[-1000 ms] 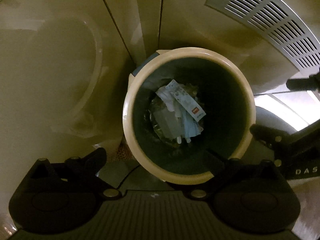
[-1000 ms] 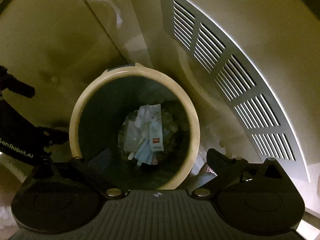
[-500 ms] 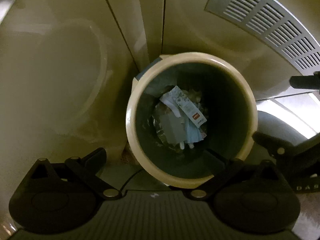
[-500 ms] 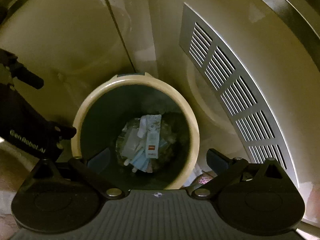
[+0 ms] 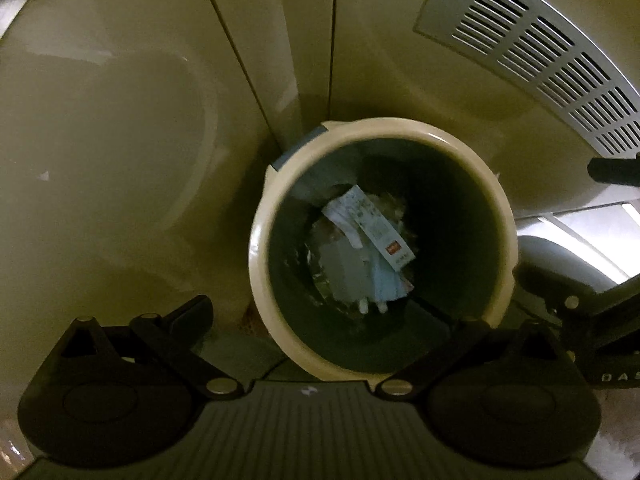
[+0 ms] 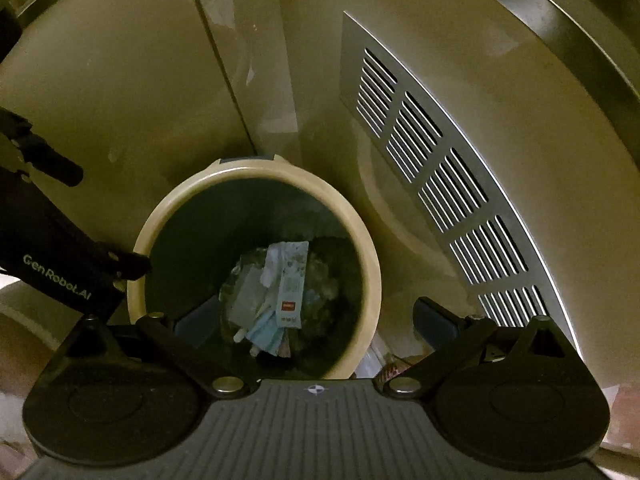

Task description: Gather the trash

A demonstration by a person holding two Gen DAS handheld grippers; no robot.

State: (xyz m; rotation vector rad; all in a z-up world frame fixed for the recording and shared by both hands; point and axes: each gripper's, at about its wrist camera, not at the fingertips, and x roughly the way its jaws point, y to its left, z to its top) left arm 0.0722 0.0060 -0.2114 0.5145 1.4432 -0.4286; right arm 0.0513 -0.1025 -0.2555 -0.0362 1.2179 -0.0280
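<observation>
A round trash bin with a cream rim [image 5: 259, 240] and a dark inside stands on the floor in a corner. Paper scraps, a white label with a red mark and a blue piece lie at its bottom as trash [image 5: 368, 256]. My left gripper [image 5: 314, 312] hangs open above the bin's near rim and holds nothing. The right wrist view looks down on the same bin [image 6: 371, 280] and trash [image 6: 280, 296]. My right gripper [image 6: 316, 320] is also open and empty, with one finger over the bin and the other outside its right rim.
Beige cabinet panels [image 5: 120, 140] rise behind and left of the bin. A slotted metal vent grille [image 6: 432, 168] runs along the right. A small reddish scrap [image 6: 390, 370] lies on the floor by the bin's right side. The other gripper's black body [image 6: 60, 272] shows at the left.
Both grippers have lifted away from the bin, which looks smaller and lower in the right wrist view. Both jaws stay open and the trash has not moved.
</observation>
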